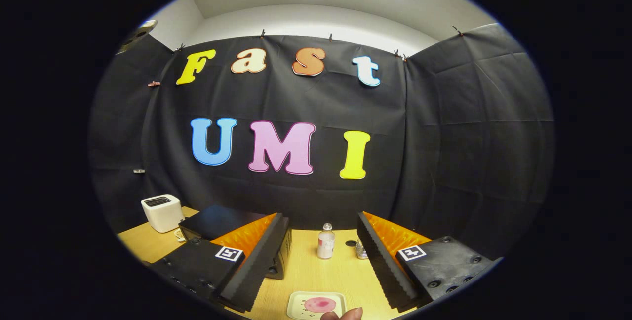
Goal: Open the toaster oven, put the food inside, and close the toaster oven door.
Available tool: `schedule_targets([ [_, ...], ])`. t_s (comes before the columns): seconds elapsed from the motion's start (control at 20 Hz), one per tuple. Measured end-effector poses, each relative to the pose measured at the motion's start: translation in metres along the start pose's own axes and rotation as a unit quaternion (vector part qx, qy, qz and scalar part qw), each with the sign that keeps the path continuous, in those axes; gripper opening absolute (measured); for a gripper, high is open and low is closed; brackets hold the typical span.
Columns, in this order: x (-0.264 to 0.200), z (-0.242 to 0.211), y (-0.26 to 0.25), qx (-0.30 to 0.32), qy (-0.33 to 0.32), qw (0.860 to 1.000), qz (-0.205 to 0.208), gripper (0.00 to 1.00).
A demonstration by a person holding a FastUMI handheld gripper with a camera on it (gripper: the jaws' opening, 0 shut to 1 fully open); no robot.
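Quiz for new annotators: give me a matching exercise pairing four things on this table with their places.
Things:
1. white toaster
2. black toaster oven
3. bottle
4. plate

Places:
A. between the jaws, near their base
B. partly behind the left jaw
C. upright, just beyond the gap between the jaws
D. farthest left, beside the oven

Pairs: 1-D, 2-B, 3-C, 4-A.

The gripper is open, its jaws holding nothing.

Your one camera rides on the gripper, low over the wooden table, looking forward and level along its wide-apart fingers toward the far cloth wall. You're near the table's near edge, by the plate; the bottle sits farther ahead, and the wall rises well above into the ceiling.
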State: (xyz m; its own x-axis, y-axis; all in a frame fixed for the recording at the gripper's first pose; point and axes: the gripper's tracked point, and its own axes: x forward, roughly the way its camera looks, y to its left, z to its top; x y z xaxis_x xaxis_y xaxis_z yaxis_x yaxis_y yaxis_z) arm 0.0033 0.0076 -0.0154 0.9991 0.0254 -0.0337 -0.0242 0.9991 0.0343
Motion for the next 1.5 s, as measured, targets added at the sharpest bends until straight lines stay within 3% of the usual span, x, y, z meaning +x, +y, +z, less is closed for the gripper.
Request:
schedule_targets([
  [0.35,0.005,-0.015,0.045,0.005,0.010,0.999,0.035,0.98],
  [0.9,0.030,-0.054,0.178,0.032,0.049,0.994,0.093,0.98],
  [1.5,0.076,-0.138,0.267,0.036,0.144,0.986,0.081,0.98],
])
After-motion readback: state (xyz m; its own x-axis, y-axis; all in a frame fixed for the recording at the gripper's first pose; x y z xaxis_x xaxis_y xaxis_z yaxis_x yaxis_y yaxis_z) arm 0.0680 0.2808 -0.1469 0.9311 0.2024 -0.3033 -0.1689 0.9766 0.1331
